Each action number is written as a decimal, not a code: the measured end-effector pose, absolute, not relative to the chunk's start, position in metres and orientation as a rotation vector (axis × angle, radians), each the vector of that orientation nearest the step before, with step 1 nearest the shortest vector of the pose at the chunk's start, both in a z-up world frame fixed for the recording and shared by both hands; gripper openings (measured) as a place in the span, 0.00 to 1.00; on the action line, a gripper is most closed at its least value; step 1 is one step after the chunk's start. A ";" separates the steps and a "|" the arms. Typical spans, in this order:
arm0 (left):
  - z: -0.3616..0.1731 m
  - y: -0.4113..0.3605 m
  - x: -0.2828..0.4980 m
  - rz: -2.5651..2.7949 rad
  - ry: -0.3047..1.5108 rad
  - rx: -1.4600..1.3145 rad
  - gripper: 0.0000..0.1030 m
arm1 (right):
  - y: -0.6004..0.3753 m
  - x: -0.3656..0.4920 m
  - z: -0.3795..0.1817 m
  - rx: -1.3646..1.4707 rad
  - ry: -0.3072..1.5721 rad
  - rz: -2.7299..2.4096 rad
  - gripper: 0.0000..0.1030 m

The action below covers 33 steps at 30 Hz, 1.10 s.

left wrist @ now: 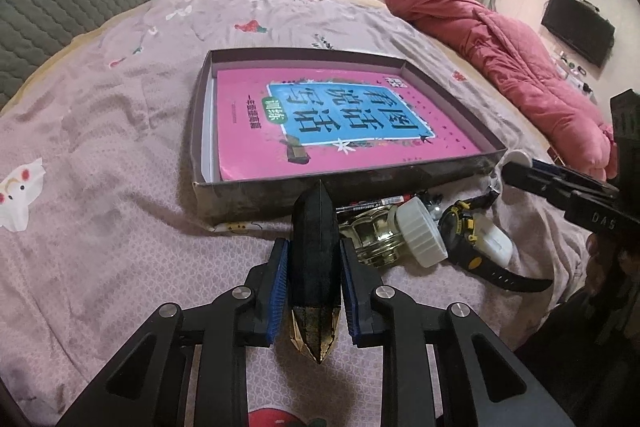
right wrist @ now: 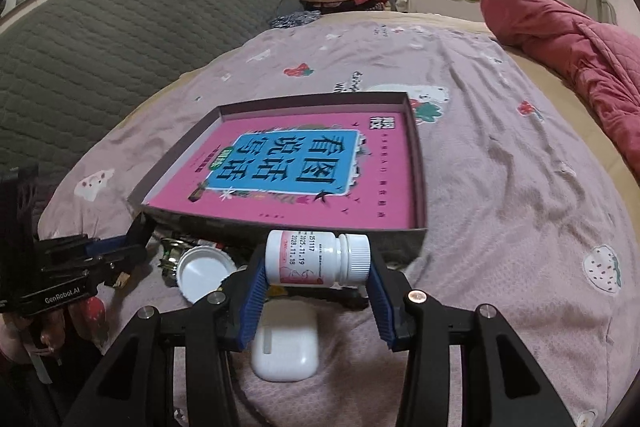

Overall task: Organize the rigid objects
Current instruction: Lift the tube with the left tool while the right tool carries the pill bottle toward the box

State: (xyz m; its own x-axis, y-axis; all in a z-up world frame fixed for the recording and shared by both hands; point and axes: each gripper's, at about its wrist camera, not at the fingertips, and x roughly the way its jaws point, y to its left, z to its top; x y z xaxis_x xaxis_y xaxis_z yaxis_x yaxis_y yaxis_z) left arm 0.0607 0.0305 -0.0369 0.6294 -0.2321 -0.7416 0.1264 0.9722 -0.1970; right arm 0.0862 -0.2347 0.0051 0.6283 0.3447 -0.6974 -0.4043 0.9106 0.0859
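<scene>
With only a pink book (left wrist: 344,131) in the shallow dark cardboard box (left wrist: 248,195) at frame centre, we hold a black, gold-tipped faceted bottle (left wrist: 314,267) clamped in the left hand-held gripper (left wrist: 314,281) and a white pill bottle (right wrist: 318,259) pinched in the right hand-held gripper (right wrist: 318,301), while a watch (left wrist: 468,243), a white earbud case (right wrist: 286,351) and a glass jar (left wrist: 372,235) wait on the bed (left wrist: 100,187) below the box.

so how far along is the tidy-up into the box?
Early to midway, I'd judge. Done: only the pink book lies in the box. In hand: the left gripper is shut on a black-and-gold faceted piece; the right gripper is shut on a white pill bottle. Left on the bed: jar with white lid, watch, white earbud case, marker.
</scene>
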 end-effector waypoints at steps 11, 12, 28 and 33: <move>-0.030 0.038 0.057 -0.180 0.835 -0.138 0.24 | -0.218 0.086 0.006 -0.103 0.759 0.440 0.45; -0.029 0.038 0.057 -0.178 0.833 -0.141 0.24 | -0.217 0.086 0.006 -0.104 0.758 0.440 0.45; -0.023 0.039 0.055 -0.152 0.799 -0.108 0.24 | -0.211 0.092 0.008 -0.126 0.723 0.383 0.45; -0.019 0.038 0.055 -0.147 0.785 -0.103 0.24 | -0.217 0.094 0.009 -0.124 0.714 0.336 0.45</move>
State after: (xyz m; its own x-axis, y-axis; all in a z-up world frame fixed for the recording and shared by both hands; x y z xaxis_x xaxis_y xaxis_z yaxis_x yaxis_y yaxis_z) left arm 0.0550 0.0384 -0.0189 0.6982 -0.1694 -0.6955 0.0930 0.9848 -0.1465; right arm 0.0940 -0.2171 0.0089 0.7048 0.2592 -0.6604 -0.3429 0.9394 0.0027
